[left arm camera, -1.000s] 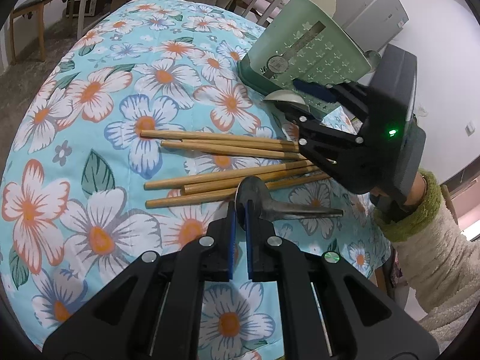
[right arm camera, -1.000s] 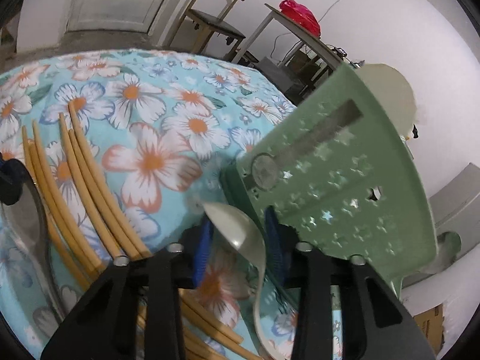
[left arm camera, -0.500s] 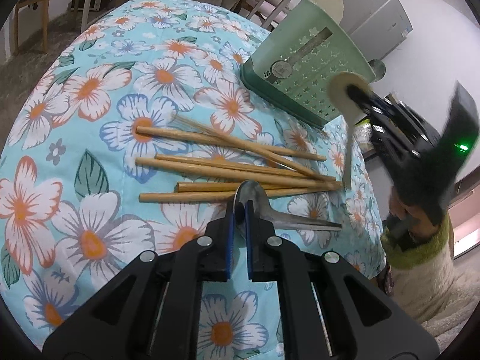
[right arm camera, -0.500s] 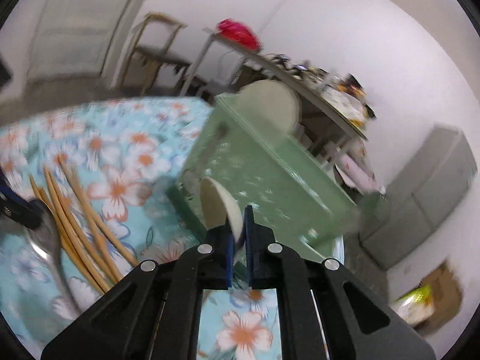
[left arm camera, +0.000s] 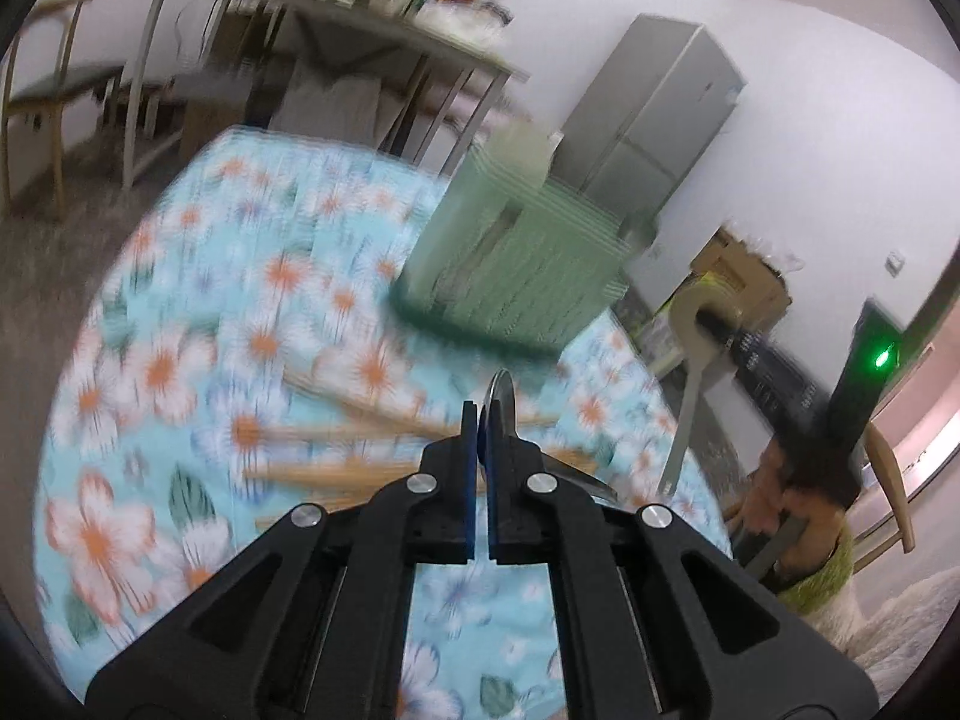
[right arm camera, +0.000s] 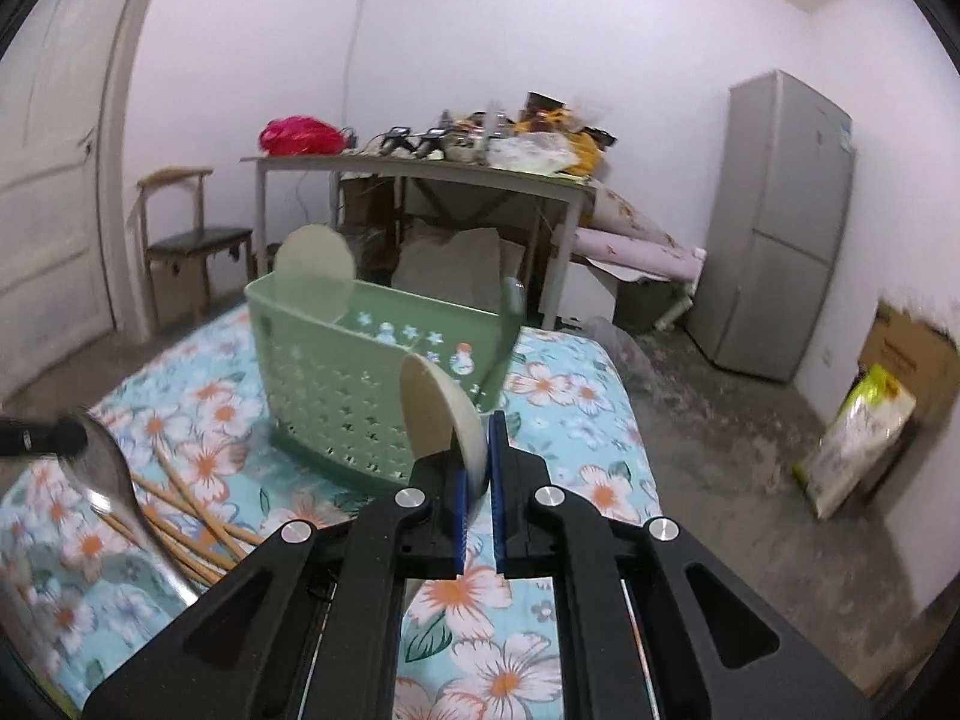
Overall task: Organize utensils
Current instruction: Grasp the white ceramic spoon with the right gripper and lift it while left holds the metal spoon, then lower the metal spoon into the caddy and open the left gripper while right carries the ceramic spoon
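Note:
My left gripper [left arm camera: 482,420] is shut on a metal spoon [left arm camera: 499,399] and holds it above the floral table; that spoon also shows in the right wrist view [right arm camera: 111,474]. My right gripper [right arm camera: 477,468] is shut on a cream spoon [right arm camera: 435,405], bowl upward, in front of the green utensil basket [right arm camera: 360,396]. The cream spoon [left arm camera: 690,378] and right gripper show at the right in the blurred left wrist view, beside the basket [left arm camera: 522,264]. Several wooden chopsticks [right arm camera: 192,510] lie on the cloth left of the basket. A cream spoon [right arm camera: 315,270] stands in the basket.
The table has a floral cloth [right arm camera: 570,396]. Beyond it stand a chair [right arm camera: 186,240], a cluttered desk [right arm camera: 420,162] and a grey fridge [right arm camera: 780,222]. A cardboard box [right arm camera: 912,354] and a bag sit on the floor at right.
Both grippers have lifted their spoons off the table. The right gripper closed on the cream spoon and rose to face the basket. The left view has swung upward and is blurred.

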`<state>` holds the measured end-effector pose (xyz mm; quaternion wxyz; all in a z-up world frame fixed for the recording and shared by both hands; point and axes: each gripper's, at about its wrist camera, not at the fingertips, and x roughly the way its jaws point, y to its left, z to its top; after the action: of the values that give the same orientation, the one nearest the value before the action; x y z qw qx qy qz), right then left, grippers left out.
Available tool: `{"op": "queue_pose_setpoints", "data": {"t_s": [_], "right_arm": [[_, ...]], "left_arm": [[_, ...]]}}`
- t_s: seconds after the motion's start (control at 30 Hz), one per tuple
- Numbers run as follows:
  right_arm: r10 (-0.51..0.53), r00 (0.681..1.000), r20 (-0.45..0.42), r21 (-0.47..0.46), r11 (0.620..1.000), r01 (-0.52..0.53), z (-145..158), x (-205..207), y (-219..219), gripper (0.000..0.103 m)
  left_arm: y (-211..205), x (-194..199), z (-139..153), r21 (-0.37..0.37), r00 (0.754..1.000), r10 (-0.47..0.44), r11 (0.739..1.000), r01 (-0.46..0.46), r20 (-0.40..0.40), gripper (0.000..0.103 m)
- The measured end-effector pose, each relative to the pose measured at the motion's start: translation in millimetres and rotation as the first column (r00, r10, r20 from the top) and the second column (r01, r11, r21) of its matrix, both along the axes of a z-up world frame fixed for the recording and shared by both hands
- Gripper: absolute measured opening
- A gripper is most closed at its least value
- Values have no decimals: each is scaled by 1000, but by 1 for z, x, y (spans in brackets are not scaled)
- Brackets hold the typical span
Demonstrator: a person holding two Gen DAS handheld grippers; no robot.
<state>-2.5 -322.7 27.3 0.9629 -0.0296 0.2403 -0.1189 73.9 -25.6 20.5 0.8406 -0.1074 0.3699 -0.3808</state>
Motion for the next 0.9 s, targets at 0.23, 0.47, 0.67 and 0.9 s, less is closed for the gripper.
{"op": "queue_pose_setpoints", "data": {"t_s": [0.23,0.47,0.67,0.9], "right_arm": [[-27,1000,-2,88,996,27,-9,-2,-14,6],[-30,1000,3,122,992,30,-14,-2,-20,6],[-22,1000,11,146,989,21,-16,-2,-24,6],[-15,1000,20,181,984,11,-15,-4,-30,6]], "left_arm": [[-15,17,80,-30,956,25,999,-17,293,1],[-66,10,126,193,760,-18,971,-142,650,1],[-107,11,122,343,636,-122,909,-236,762,1],[-117,5,146,290,564,-95,920,-266,820,1]]}}
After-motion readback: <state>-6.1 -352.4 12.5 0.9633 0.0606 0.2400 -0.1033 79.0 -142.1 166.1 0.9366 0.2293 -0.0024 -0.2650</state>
